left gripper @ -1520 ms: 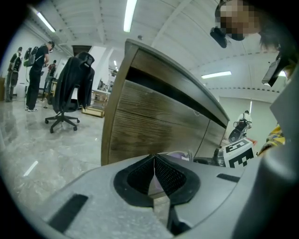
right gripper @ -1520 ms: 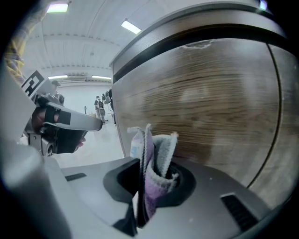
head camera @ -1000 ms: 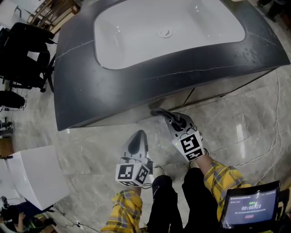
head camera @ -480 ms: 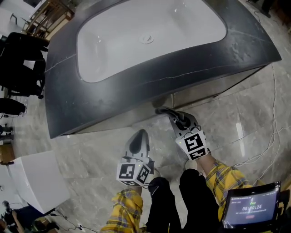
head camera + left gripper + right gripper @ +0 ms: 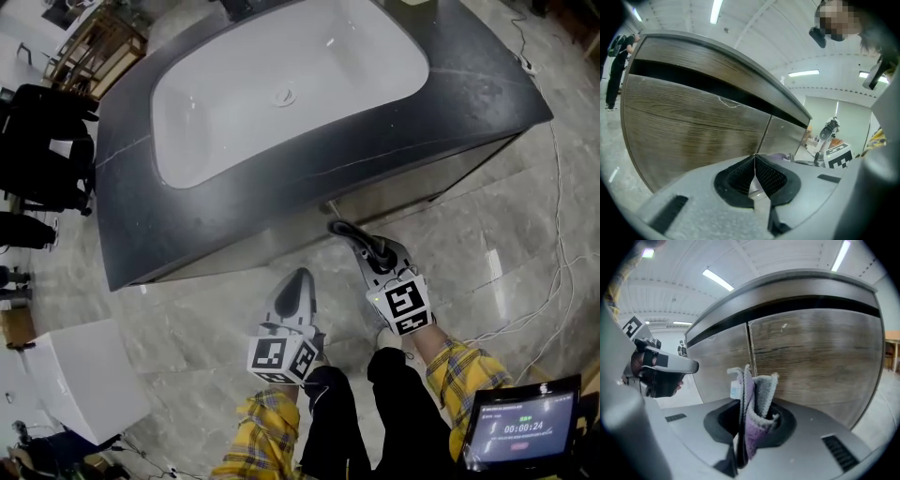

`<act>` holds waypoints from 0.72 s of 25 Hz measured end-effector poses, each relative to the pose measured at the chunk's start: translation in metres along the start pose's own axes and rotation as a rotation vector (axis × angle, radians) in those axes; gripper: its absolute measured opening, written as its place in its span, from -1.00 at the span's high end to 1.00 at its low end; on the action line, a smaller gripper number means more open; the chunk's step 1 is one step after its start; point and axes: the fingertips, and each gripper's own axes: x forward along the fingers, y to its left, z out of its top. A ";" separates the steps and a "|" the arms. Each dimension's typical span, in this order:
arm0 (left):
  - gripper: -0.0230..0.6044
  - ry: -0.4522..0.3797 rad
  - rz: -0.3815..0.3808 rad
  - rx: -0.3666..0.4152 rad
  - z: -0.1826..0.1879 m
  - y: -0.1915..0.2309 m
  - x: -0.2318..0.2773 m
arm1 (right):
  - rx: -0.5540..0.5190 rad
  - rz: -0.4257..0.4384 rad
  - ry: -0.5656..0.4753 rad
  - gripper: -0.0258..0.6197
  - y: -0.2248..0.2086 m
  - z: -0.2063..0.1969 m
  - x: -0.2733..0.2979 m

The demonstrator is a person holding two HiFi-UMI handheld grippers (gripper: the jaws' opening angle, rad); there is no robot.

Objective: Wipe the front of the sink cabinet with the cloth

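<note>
Wood-grain cabinet front [image 5: 815,352] behind folded grey-and-lilac cloth [image 5: 757,399], tight in right gripper [image 5: 752,423]; left gripper [image 5: 754,174] together, empty.

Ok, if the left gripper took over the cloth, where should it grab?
Probably the folded upper end of the cloth, standing free above the right gripper, which is shut on its lower part. The left gripper, shut and empty, should open and come from the left, since the cabinet front lies just beyond.
</note>
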 end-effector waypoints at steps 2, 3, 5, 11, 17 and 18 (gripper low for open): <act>0.91 0.004 -0.004 -0.001 0.005 -0.009 0.001 | 0.014 0.009 -0.018 0.79 0.003 0.010 -0.010; 0.91 0.003 -0.006 -0.002 0.009 -0.014 0.001 | 0.019 0.013 -0.023 0.79 0.005 0.014 -0.015; 0.91 -0.002 -0.010 -0.002 0.018 -0.023 -0.002 | 0.027 0.022 -0.034 0.79 0.009 0.023 -0.025; 0.91 -0.026 -0.025 -0.007 0.047 -0.047 -0.018 | 0.030 0.044 -0.070 0.79 0.020 0.060 -0.053; 0.91 -0.044 -0.023 -0.012 0.070 -0.063 -0.032 | 0.030 0.050 -0.090 0.79 0.029 0.089 -0.078; 0.91 -0.050 -0.026 -0.010 0.075 -0.066 -0.034 | 0.029 0.050 -0.092 0.79 0.030 0.094 -0.081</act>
